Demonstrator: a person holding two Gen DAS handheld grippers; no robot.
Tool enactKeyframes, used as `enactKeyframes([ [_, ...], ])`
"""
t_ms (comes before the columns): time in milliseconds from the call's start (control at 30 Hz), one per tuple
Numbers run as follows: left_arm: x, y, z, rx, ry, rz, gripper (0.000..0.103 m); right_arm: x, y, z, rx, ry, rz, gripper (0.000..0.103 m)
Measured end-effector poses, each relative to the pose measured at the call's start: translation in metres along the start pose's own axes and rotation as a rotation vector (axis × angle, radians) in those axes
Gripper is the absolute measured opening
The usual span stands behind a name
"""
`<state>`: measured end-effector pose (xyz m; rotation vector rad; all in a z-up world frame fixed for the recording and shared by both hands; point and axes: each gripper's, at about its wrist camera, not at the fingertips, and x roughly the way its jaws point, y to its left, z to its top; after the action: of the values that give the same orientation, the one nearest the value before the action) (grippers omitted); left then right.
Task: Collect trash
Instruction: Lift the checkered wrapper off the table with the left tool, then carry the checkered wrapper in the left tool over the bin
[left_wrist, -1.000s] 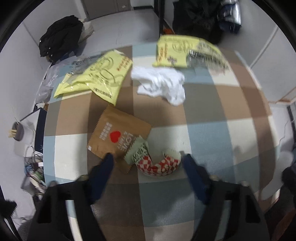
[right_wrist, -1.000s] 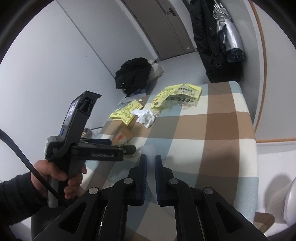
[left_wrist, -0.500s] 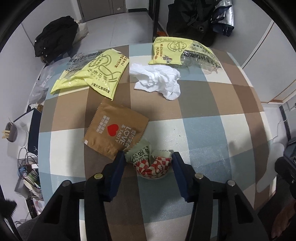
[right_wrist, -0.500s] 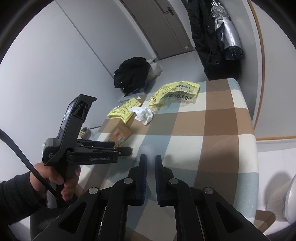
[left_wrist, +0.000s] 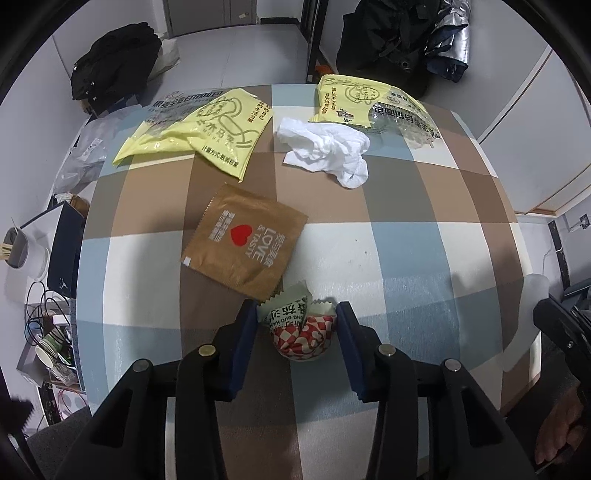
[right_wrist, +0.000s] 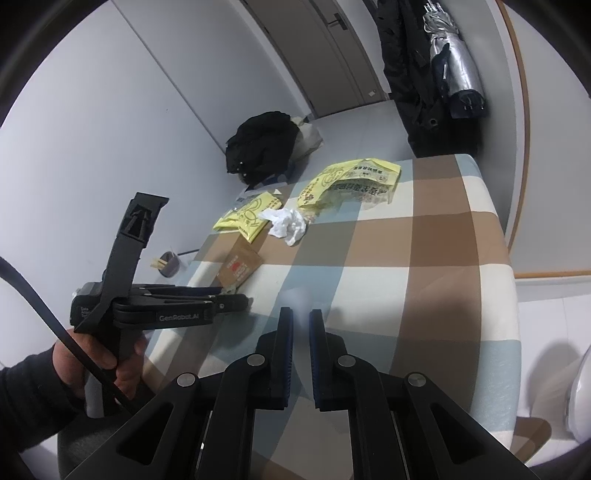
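A crumpled red-and-white checked paper cup (left_wrist: 301, 334) with a green-printed flap lies on the checked tablecloth (left_wrist: 406, 258). My left gripper (left_wrist: 297, 321) is open, one jaw on each side of the cup, close but with small gaps showing. Farther off lie a brown "LOVE & TASTY" sachet (left_wrist: 245, 240), a white crumpled tissue (left_wrist: 325, 149) and two yellow bags (left_wrist: 207, 129) (left_wrist: 369, 103). My right gripper (right_wrist: 301, 328) is shut and empty, above the near part of the table. The left gripper's body (right_wrist: 162, 306) shows in the right wrist view.
The table drops off at the left to a floor with a cup of sticks (left_wrist: 14, 247), cables (left_wrist: 44, 314) and paper cups. A black bag (left_wrist: 114, 62) lies on the floor beyond. Dark coats (right_wrist: 417, 74) hang by the far wall.
My left gripper has moved forward over the checked paper cup and its jaws have narrowed from wide open to just outside the cup. The right gripper stays shut, nearly still.
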<state>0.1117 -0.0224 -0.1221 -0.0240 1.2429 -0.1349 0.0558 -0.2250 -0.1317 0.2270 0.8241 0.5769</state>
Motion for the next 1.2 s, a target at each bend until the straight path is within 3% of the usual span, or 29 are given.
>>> enactKeyframes([
  [467,-0.04,-0.005,0.005,-0.026,-0.108,-0.106,0.038,-0.013,0.011,0.011,0.017,-0.038,-0.008,0.008],
  [533,-0.048,-0.008,0.006,-0.028,-0.128,-0.154,0.038,-0.02,0.015,0.014,0.008,-0.052,-0.013,0.008],
  [933,-0.108,-0.036,0.014,0.045,-0.272,-0.22,0.038,-0.062,0.038,0.032,-0.047,-0.137,-0.042,0.008],
  [1200,-0.122,-0.072,0.032,0.085,-0.282,-0.268,0.038,-0.104,0.024,0.05,-0.038,-0.216,-0.059,0.008],
])
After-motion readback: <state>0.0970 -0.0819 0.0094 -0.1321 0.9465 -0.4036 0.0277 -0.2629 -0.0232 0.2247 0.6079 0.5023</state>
